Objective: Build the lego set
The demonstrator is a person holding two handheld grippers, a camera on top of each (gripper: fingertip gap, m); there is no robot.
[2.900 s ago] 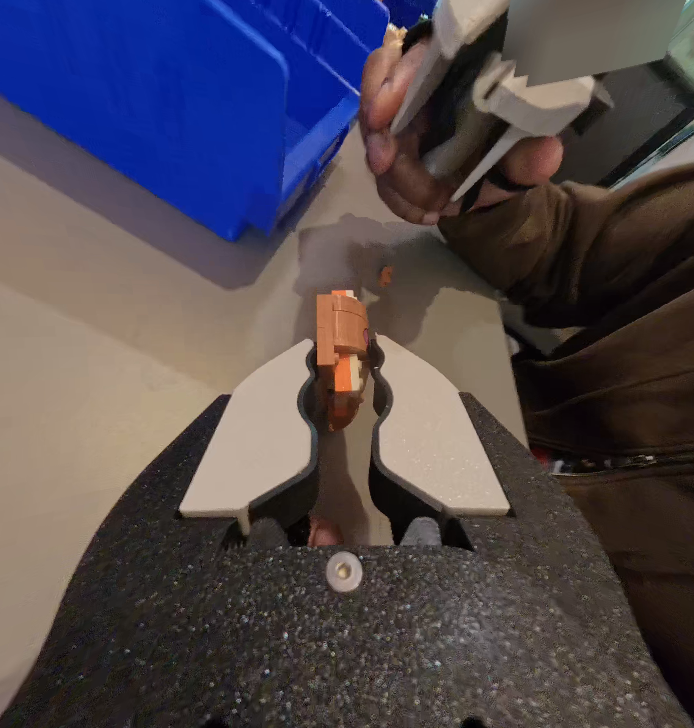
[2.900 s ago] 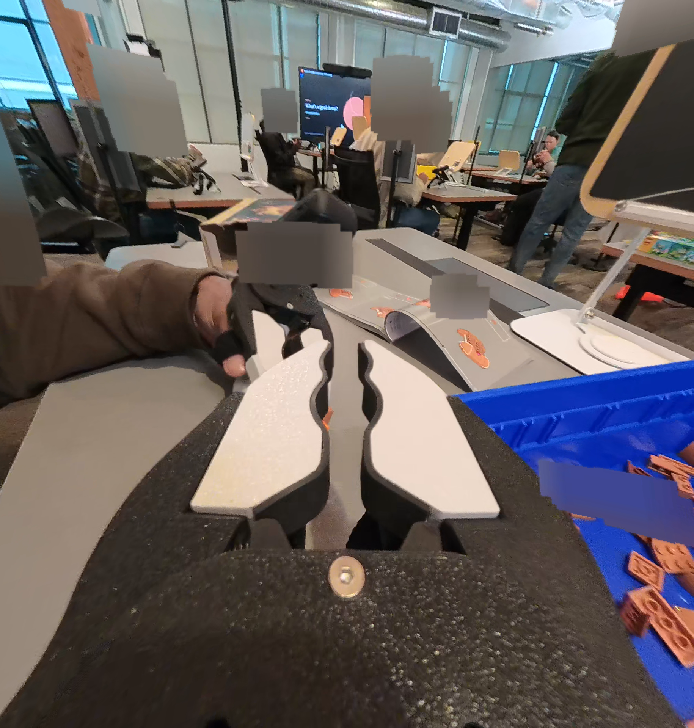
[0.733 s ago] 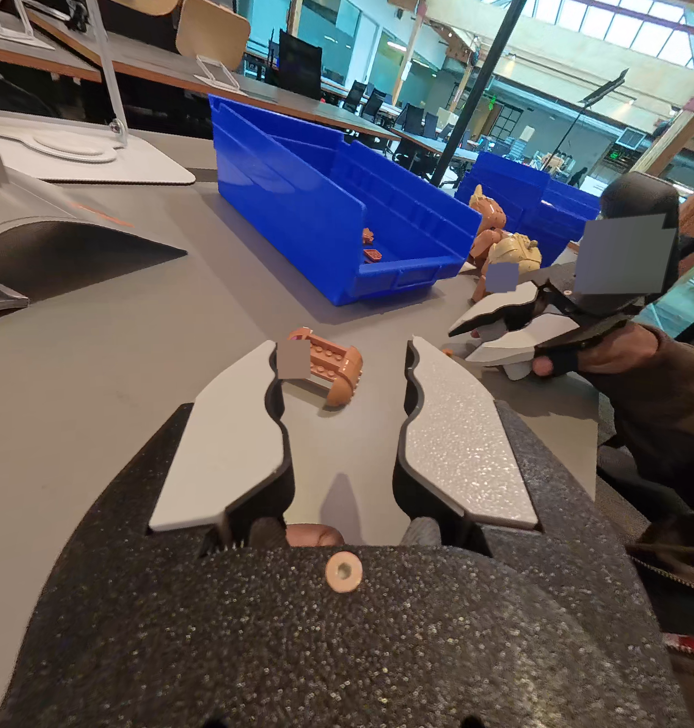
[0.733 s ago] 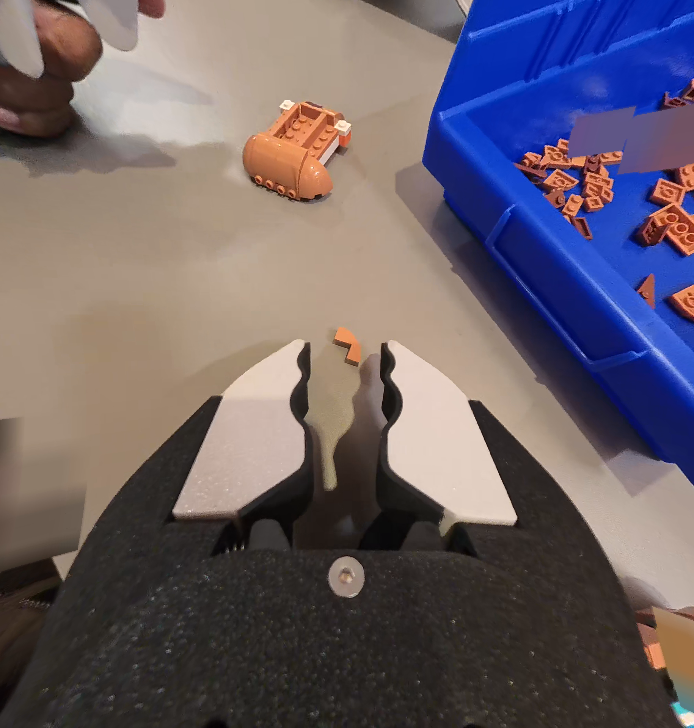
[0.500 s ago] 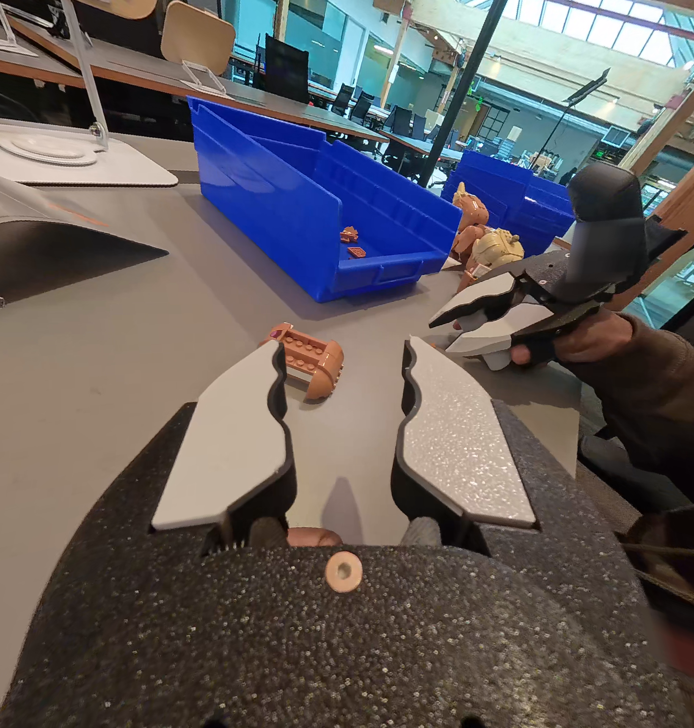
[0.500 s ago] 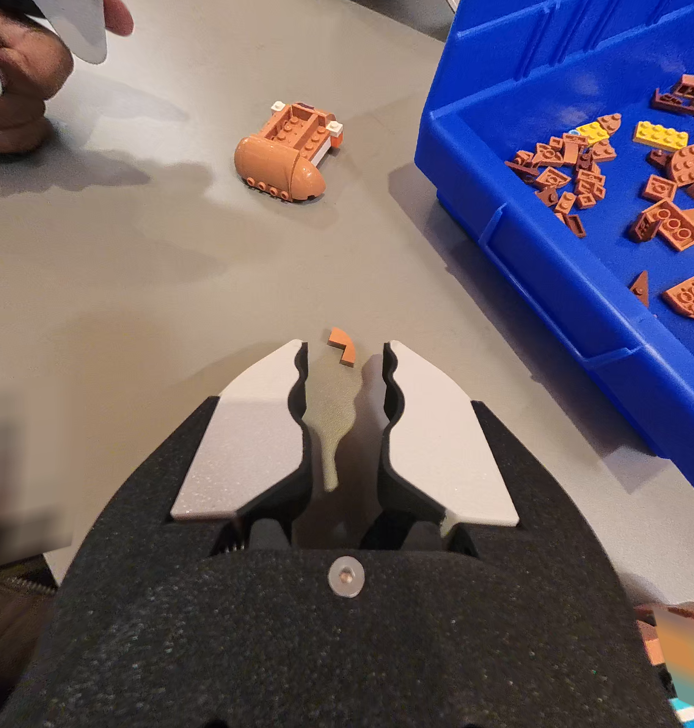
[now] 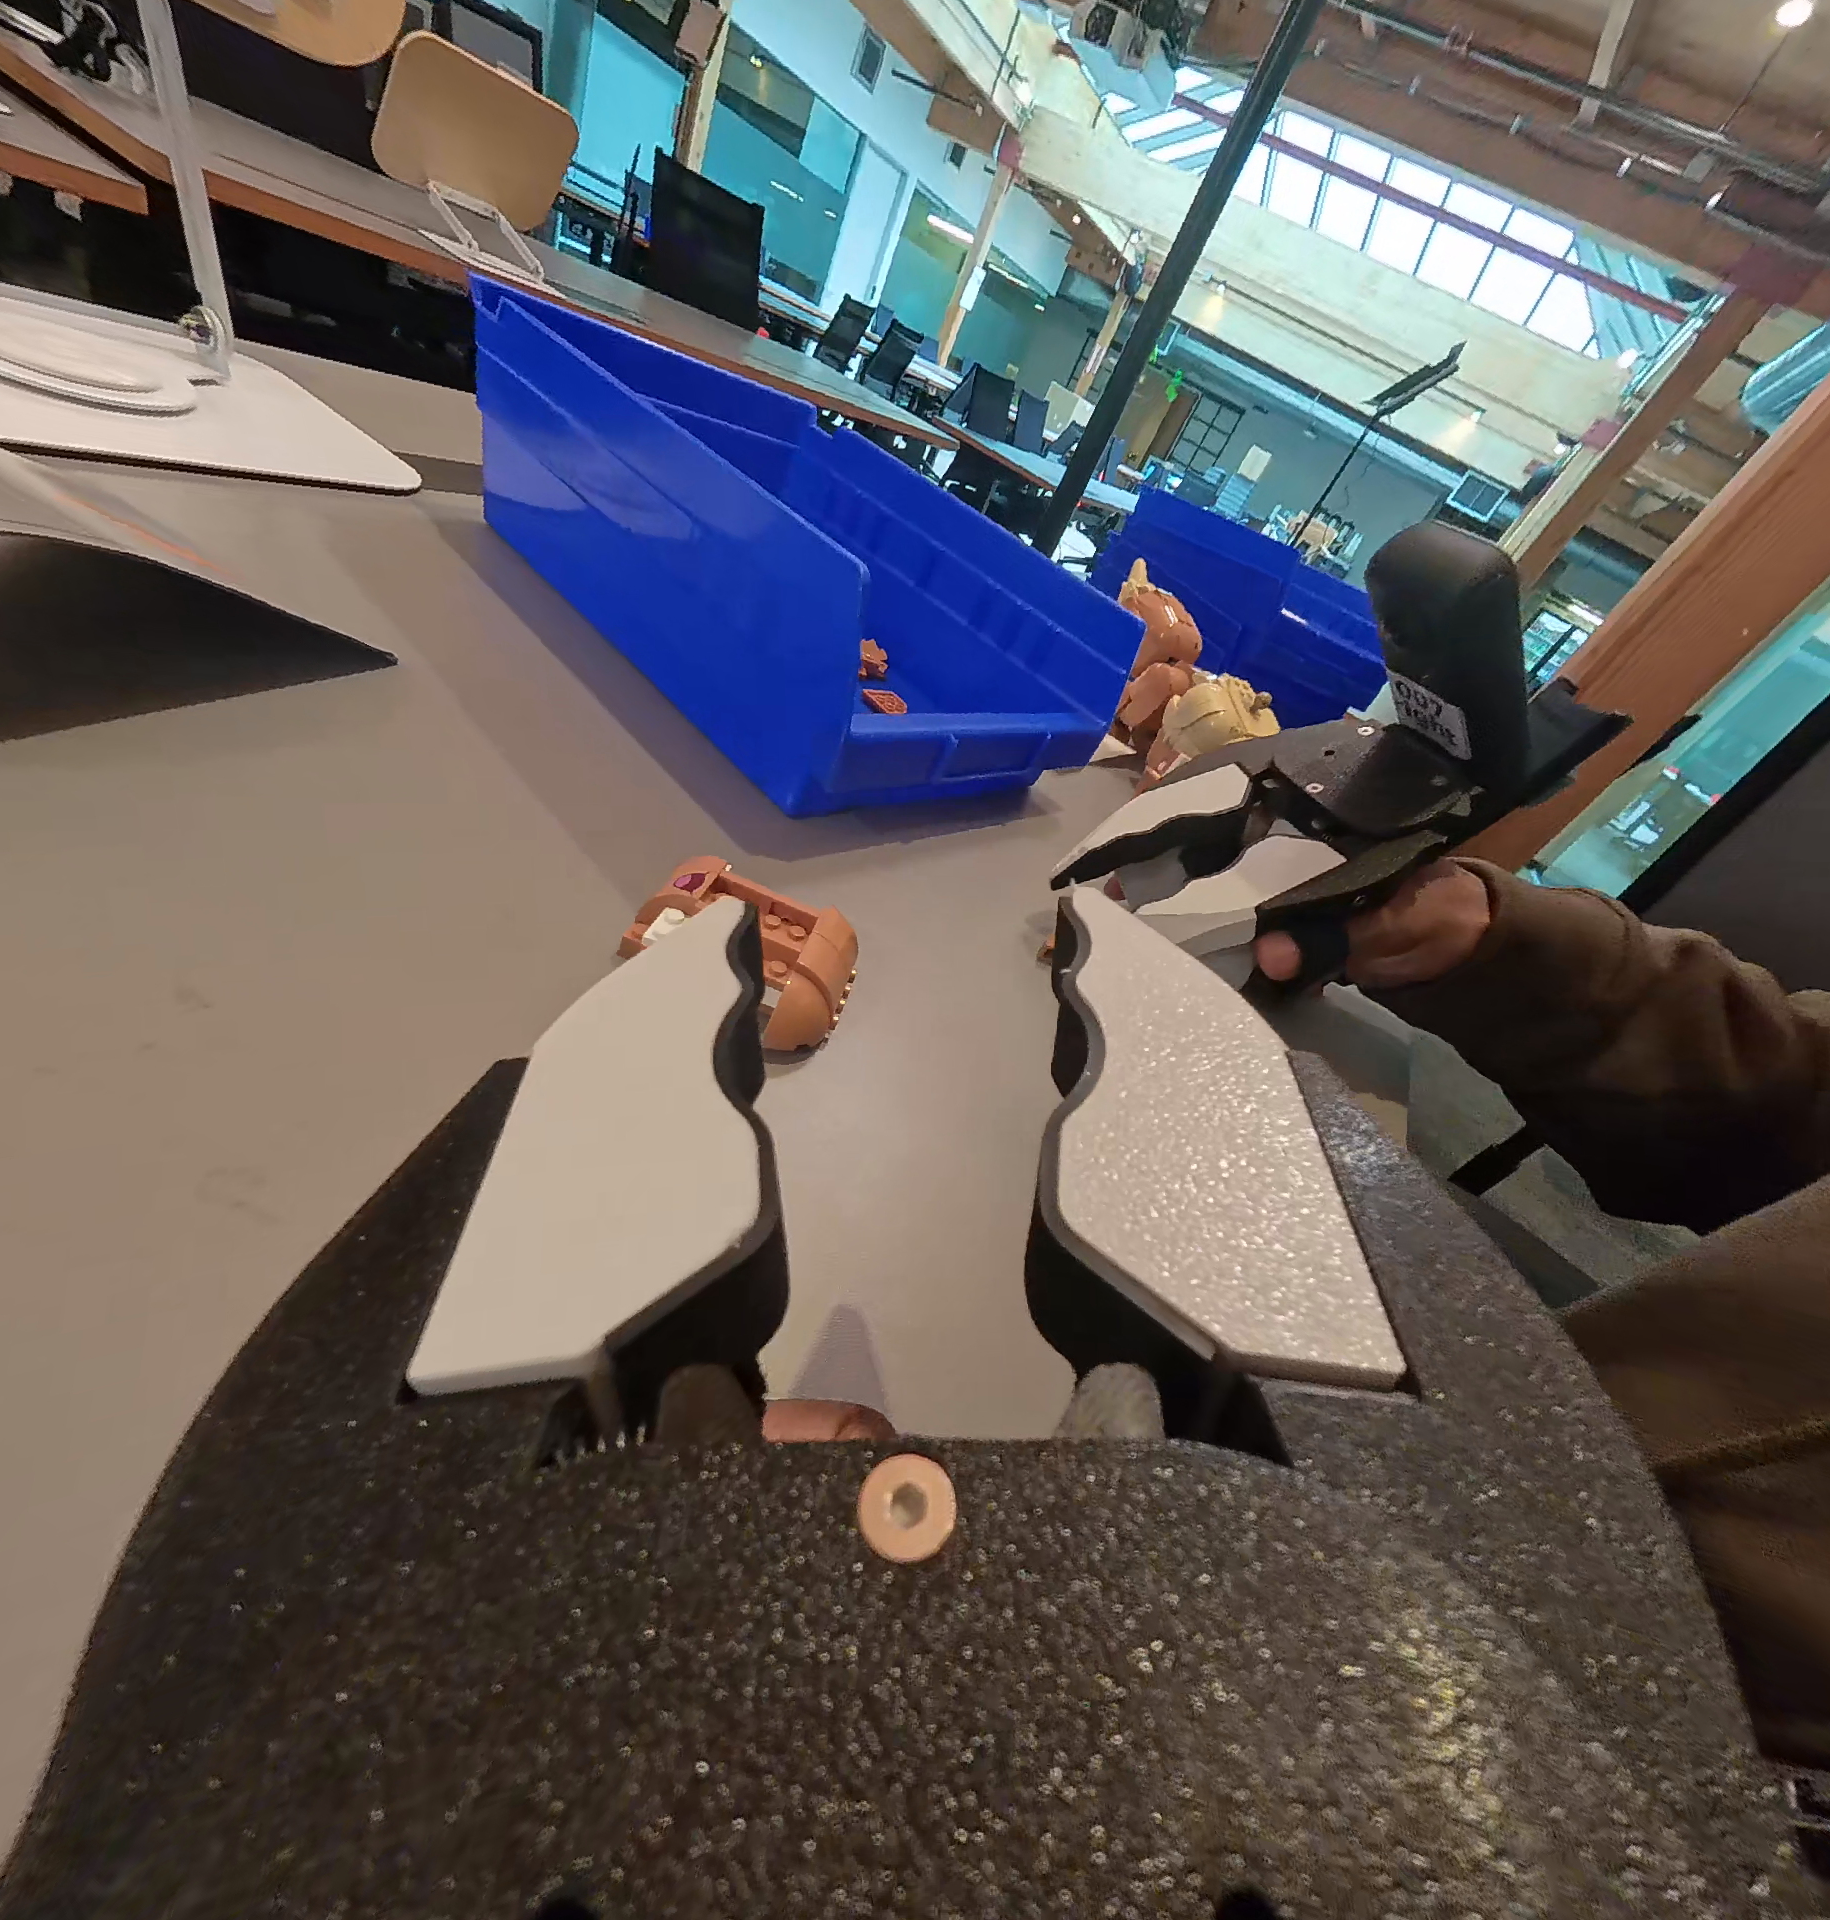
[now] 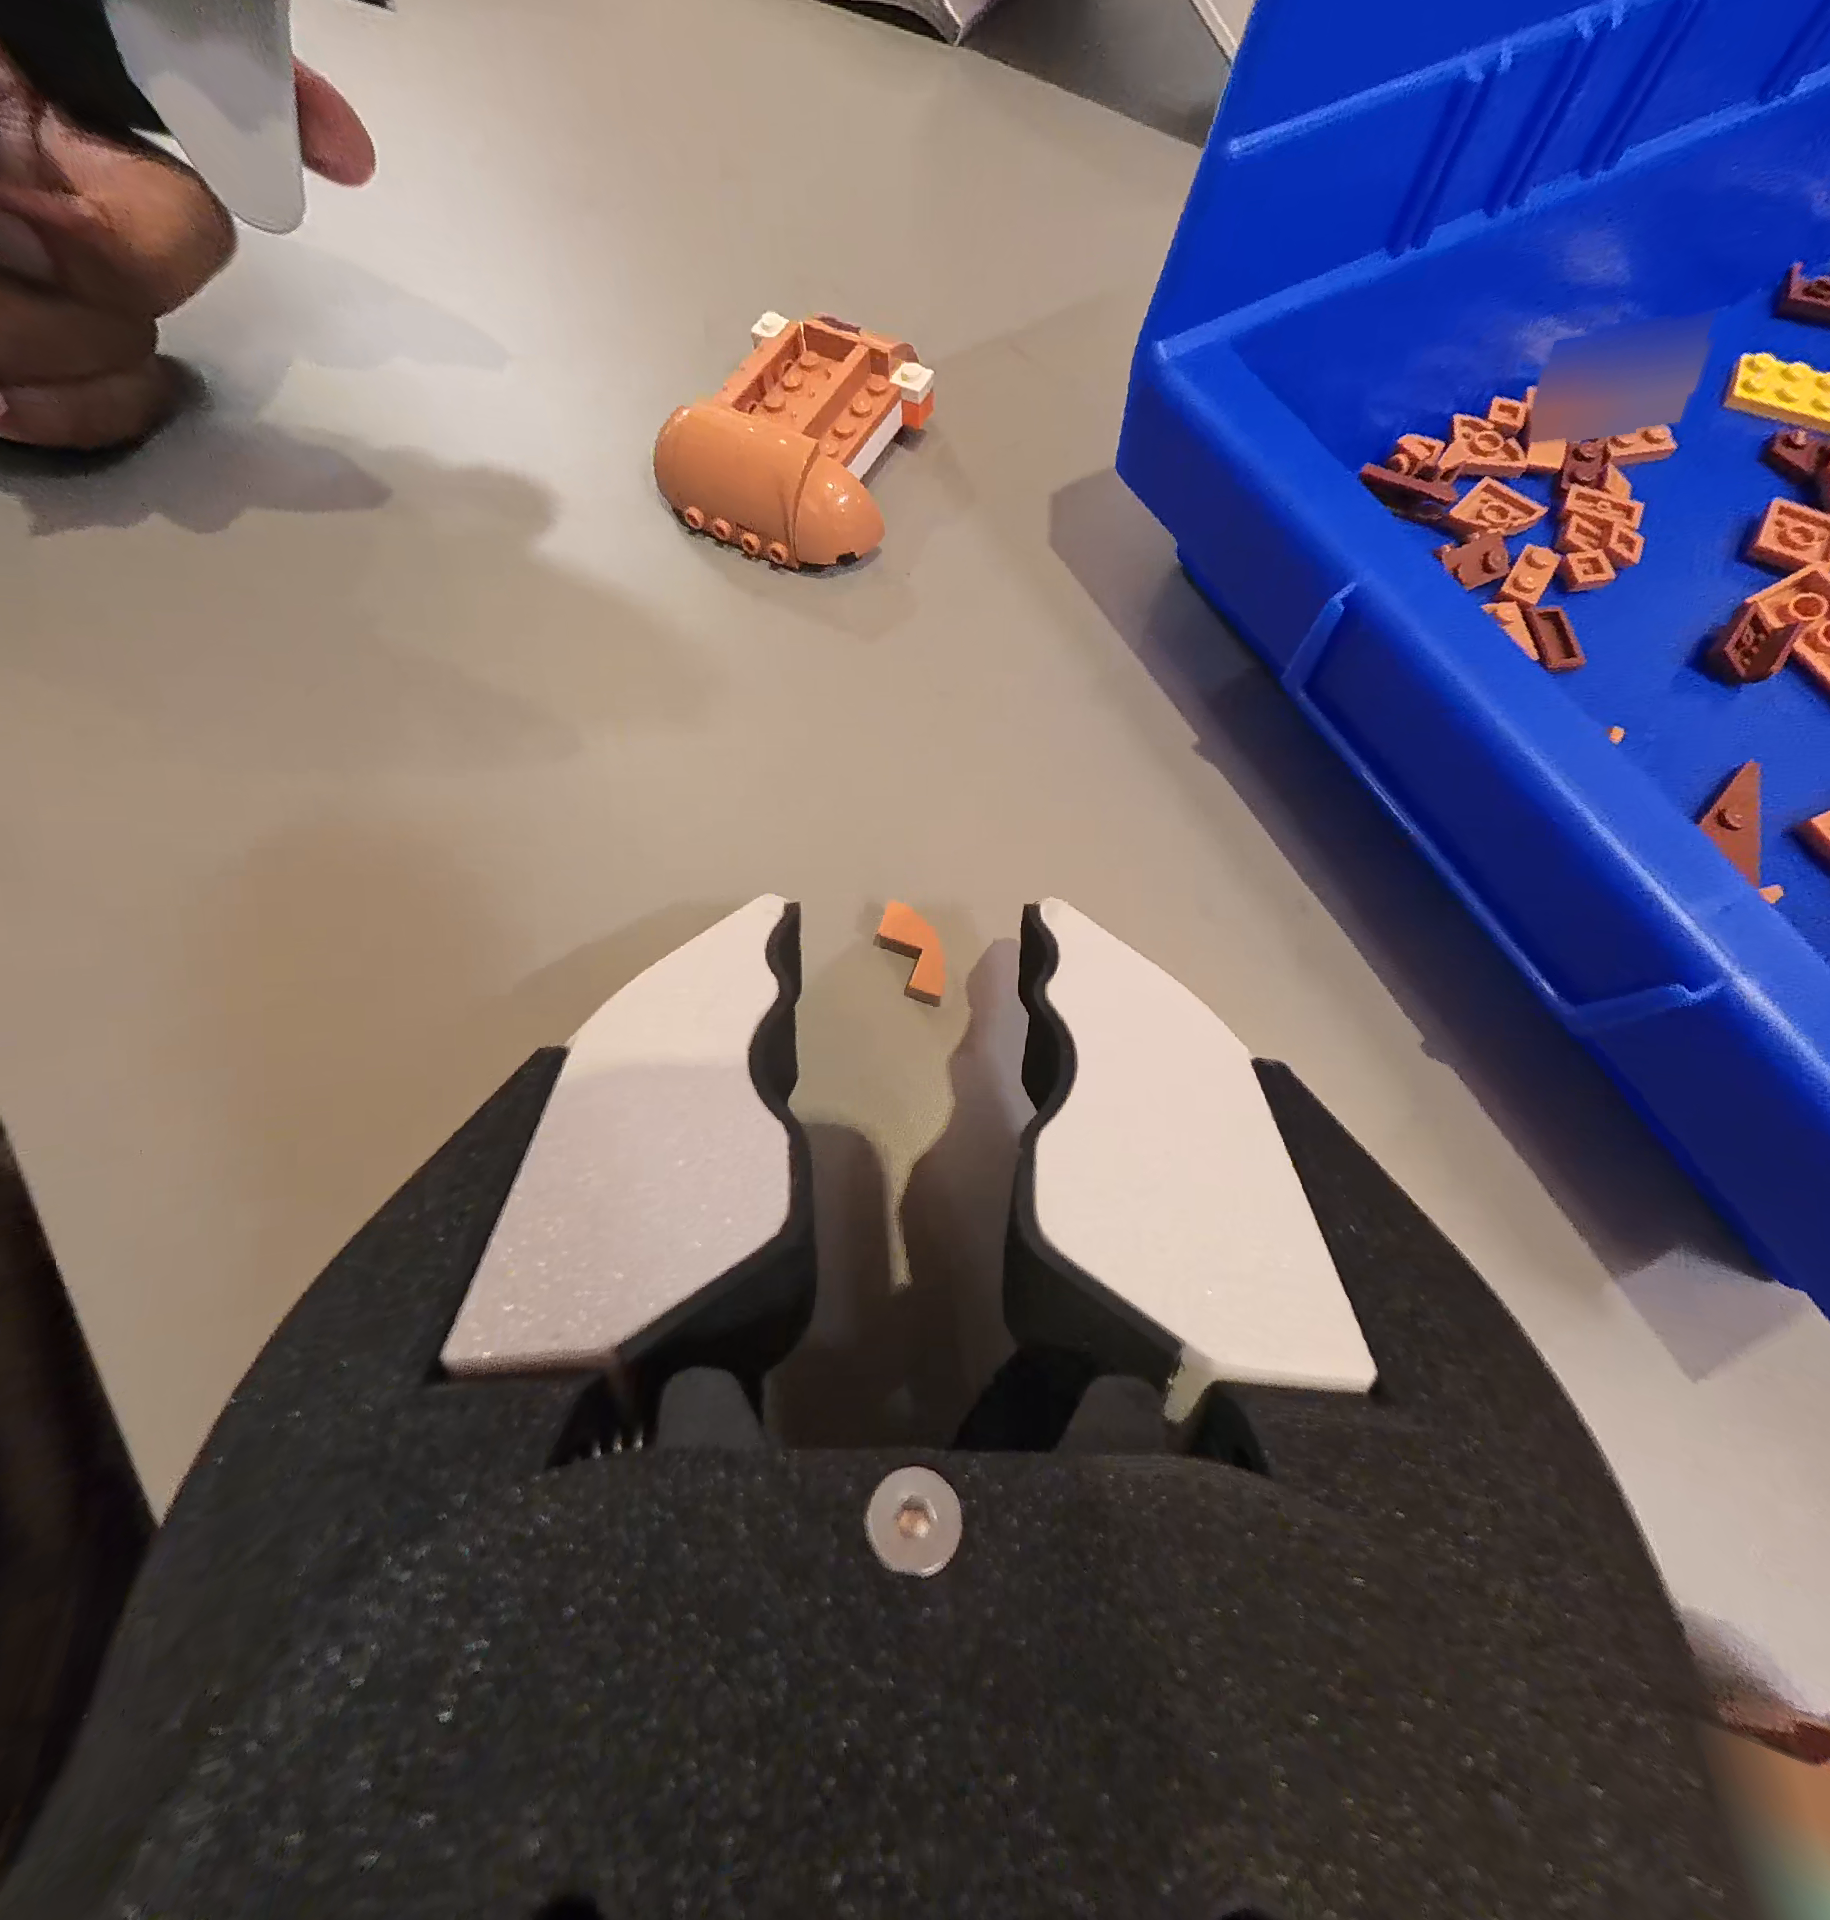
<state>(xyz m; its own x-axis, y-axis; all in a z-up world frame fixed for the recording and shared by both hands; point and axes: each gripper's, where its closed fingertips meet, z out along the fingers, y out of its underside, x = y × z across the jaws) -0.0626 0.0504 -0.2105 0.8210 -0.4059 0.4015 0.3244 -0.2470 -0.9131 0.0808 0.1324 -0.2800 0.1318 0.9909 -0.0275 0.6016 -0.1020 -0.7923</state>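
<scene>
An orange-brown lego assembly [image 7: 799, 956] with a rounded end lies on the grey table, partly behind my left fingertip; in the right wrist view it [image 8: 786, 457] lies ahead, free. My left gripper [image 7: 903, 914] is open and empty, just short of it. A small curved orange piece [image 8: 913, 964] lies on the table between the tips of my right gripper [image 8: 909, 920], which is open and low over the table. The right gripper also shows in the left wrist view [image 7: 1181, 852], held by a hand at the right.
A blue bin [image 8: 1430, 686] with several loose orange and brown pieces and a yellow brick stands at the right; in the left wrist view it [image 7: 682, 561] stands behind the assembly. Built tan figures [image 7: 1191, 696] stand beyond it. A white lamp base [image 7: 163, 416] sits far left. Left tips to right tips: about 20 cm.
My left gripper let go of the assembly, which now lies on the table, and drew back open. My right gripper came down from high to the small orange piece and opened slightly wider.
</scene>
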